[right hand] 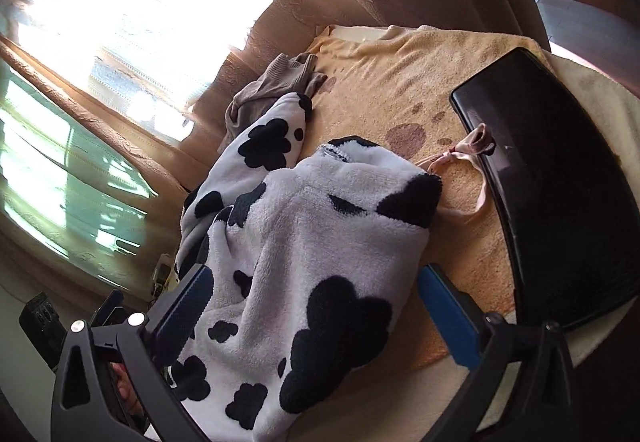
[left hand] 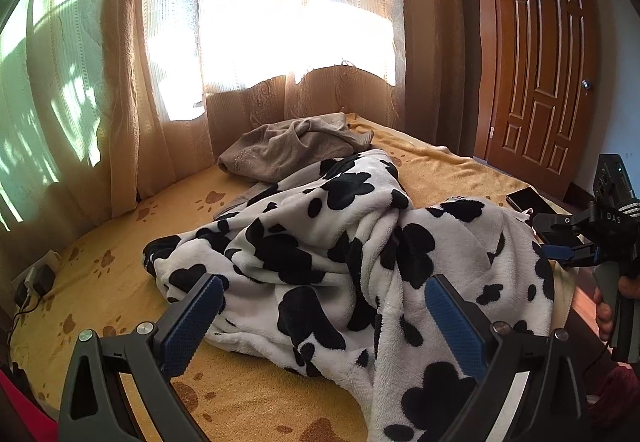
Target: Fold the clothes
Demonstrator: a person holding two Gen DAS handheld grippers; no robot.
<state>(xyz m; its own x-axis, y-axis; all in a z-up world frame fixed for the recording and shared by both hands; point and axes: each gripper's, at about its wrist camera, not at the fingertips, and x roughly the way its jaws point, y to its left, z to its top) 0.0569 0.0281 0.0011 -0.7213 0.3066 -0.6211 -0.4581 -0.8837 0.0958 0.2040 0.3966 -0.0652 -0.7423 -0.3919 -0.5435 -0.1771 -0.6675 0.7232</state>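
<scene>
Left hand-held gripper spread wide over rumpled black-and-white cow-print fleece garment on paw-print bed; right hand-held gripper likewise spread, straddling unfolded fleece, likely seeking edges.

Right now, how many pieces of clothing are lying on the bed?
2: a cow-print fleece garment crumpled across the middle, and a taupe knit garment bunched behind it near the curtain. More could be hidden underneath the fleece.

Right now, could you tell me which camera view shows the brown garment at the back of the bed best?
The left wrist view: the brown garment lies crumpled but almost wholly visible beyond the cow-print fleece. In the right wrist view, the brown garment is small, distant and partly hidden behind the fleece.
</scene>
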